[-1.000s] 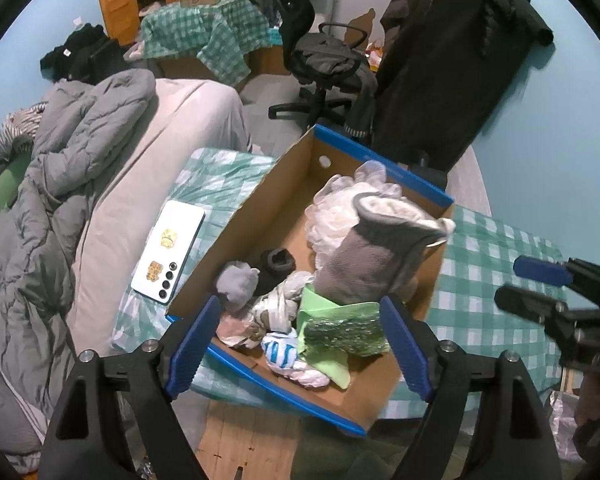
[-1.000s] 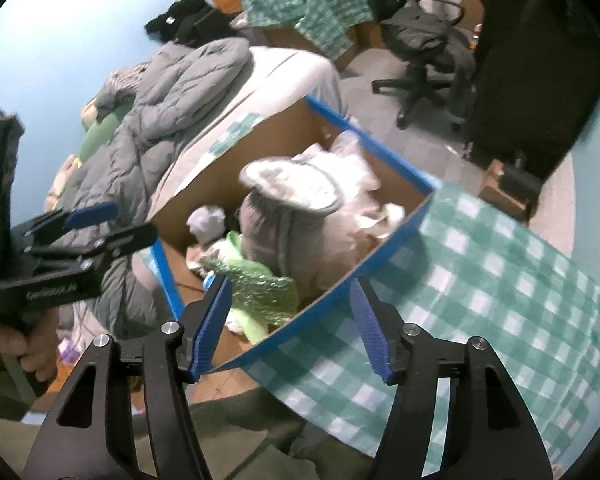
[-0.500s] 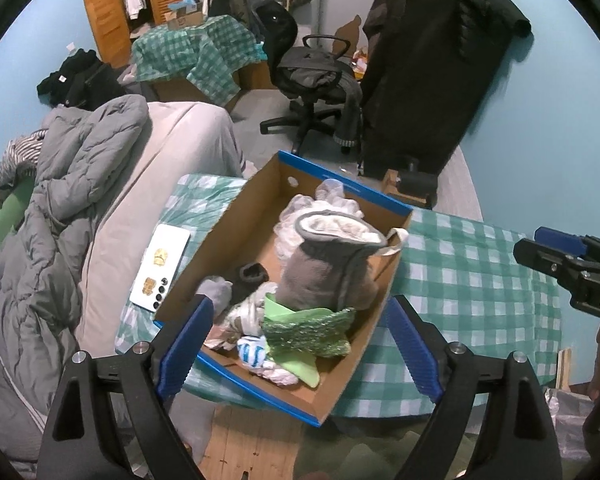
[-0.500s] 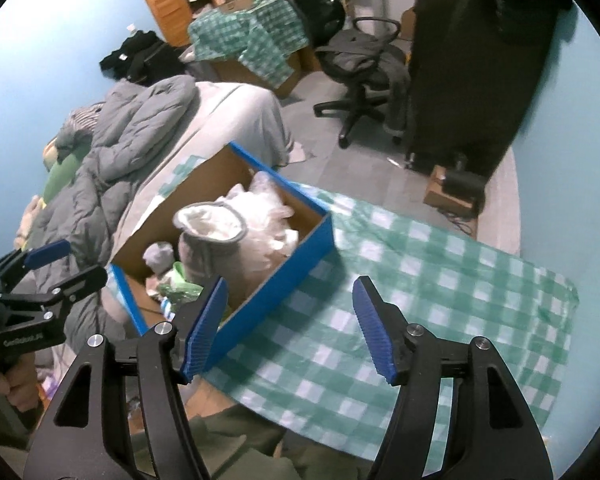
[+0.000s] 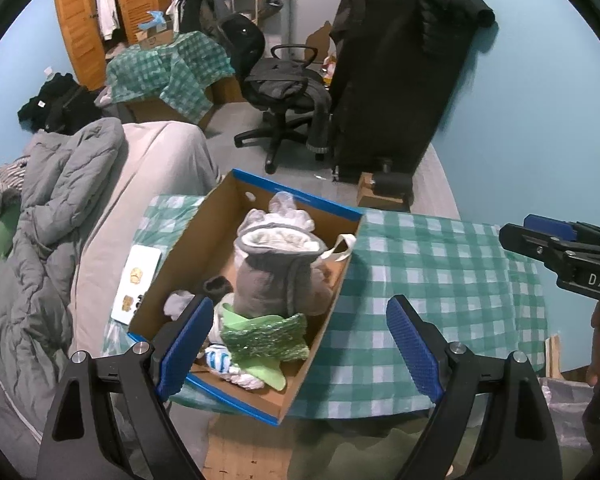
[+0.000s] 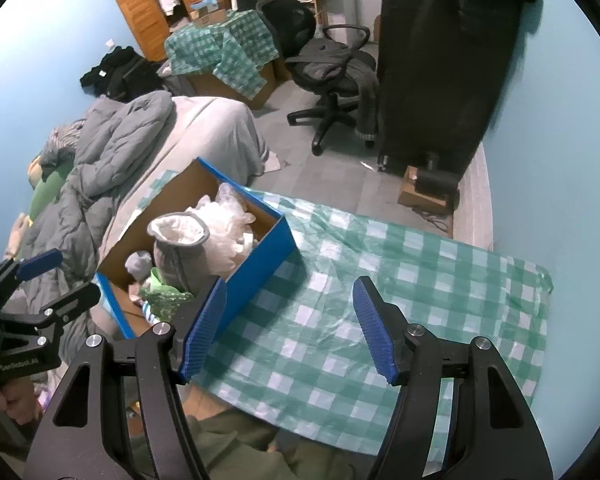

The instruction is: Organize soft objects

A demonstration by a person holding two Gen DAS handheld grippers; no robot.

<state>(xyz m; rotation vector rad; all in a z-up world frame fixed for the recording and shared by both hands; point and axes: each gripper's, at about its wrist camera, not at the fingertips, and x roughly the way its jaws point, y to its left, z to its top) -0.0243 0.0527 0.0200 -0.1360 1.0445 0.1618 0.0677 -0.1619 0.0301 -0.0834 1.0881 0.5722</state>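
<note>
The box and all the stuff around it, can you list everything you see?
box: one, brown with blue edges, on the checked cloth
boot: one, grey, upright in the box
plastic bag: one, white, behind the boot in the box
green cloth: one, in front of the boot
socks: several, dark, grey and striped, on the box floor
checked cloth: one, green and white, under the box
phone: one, white, left of the box
quilt: one, grey, on the bed
chair: one, black, behind
left gripper: open, empty
right gripper: open, empty
</note>
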